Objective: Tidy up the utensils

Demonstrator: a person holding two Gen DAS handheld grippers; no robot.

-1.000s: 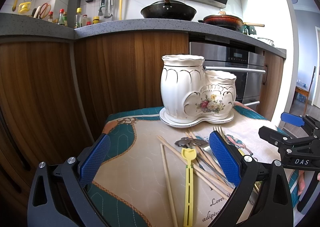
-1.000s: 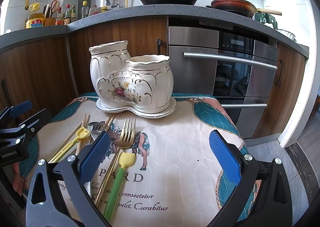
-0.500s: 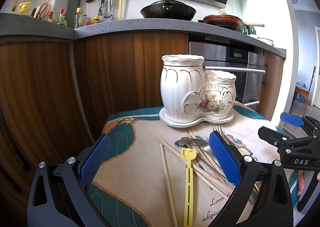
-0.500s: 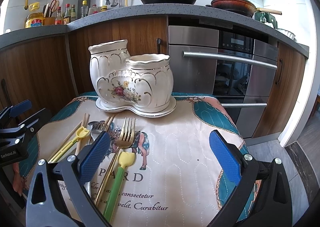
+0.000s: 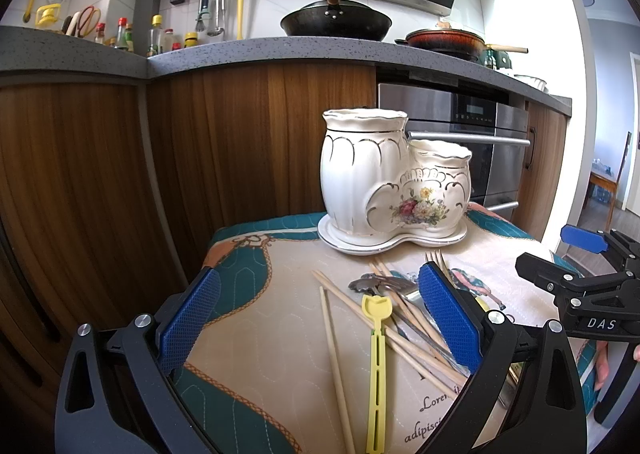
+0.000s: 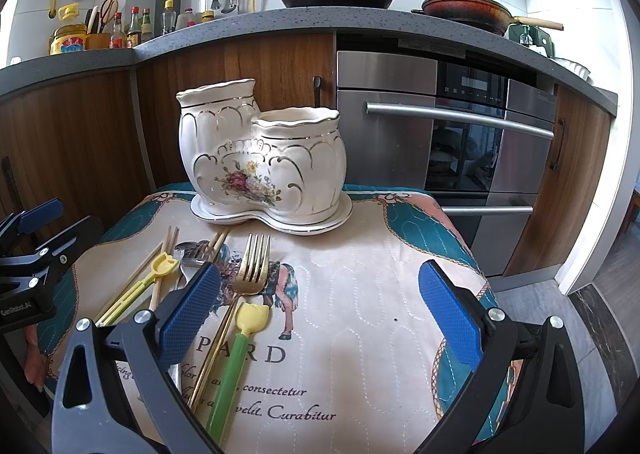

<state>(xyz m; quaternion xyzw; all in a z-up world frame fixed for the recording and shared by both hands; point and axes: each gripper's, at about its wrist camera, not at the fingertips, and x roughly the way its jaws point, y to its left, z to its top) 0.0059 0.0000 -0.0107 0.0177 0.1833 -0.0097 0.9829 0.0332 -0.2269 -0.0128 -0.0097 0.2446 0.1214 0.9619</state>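
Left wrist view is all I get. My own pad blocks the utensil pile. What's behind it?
Observer: A gold fork lying flat on the cloth, tines toward the ceramic holder.
Operator: Anything next to it?
Observer: A green-handled utensil with a yellow tip, on the right of the fork's handle in the right wrist view.
Operator: Right gripper state?
Observer: The right gripper has its jaws wide open and holds nothing.
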